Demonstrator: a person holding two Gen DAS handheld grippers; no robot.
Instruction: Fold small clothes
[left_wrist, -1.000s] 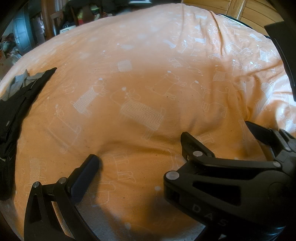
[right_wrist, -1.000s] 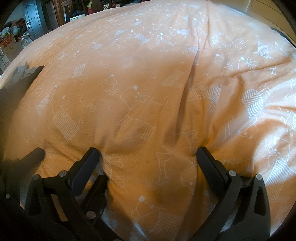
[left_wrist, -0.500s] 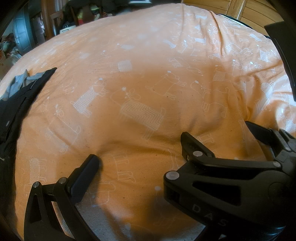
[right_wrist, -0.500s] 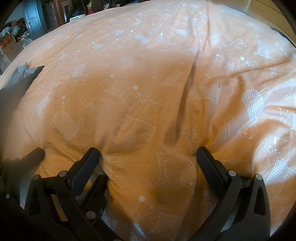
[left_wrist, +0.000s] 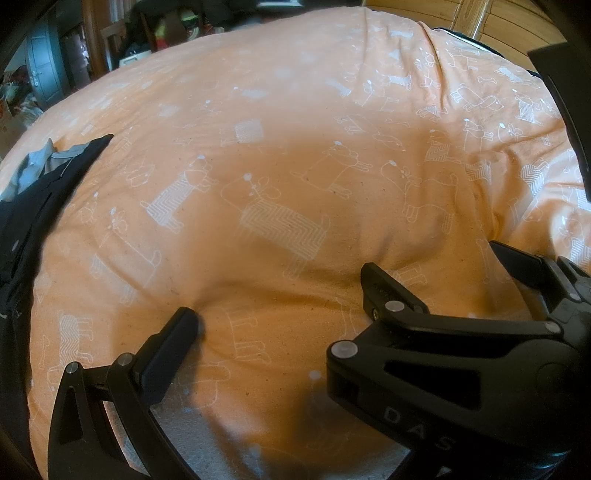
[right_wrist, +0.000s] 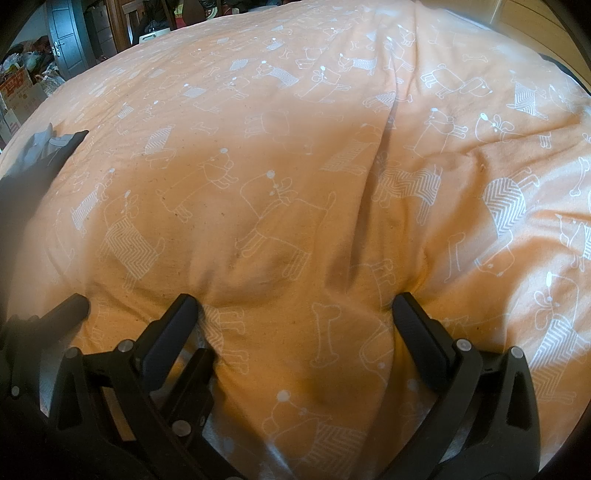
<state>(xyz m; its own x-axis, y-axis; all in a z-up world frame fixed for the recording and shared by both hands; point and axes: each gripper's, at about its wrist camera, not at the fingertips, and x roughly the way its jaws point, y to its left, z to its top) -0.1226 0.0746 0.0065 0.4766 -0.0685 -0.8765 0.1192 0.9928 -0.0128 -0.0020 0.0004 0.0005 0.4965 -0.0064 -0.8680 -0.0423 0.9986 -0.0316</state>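
Observation:
A dark garment (left_wrist: 26, 221) with a grey piece (left_wrist: 35, 166) on it lies at the far left edge of the orange bedcover (left_wrist: 295, 147). In the right wrist view the dark garment (right_wrist: 22, 192) is blurred. My left gripper (left_wrist: 291, 325) rests open on the cover with nothing between its fingers. Its right finger is hidden under the right gripper's body. My right gripper (right_wrist: 295, 310) also stands open and empty, pressed into the cover just to the right. Both grippers are well apart from the garment.
The orange bedcover (right_wrist: 295, 166), printed with white dogs, fills both views and has a long crease (right_wrist: 380, 155) down its middle. Wooden panelling (left_wrist: 498, 22) stands at the back right. Cluttered furniture and a door (right_wrist: 70, 40) stand beyond the bed's far left.
The dark garment at the left edge has shifted slightly. Both grippers stay where they were, open.

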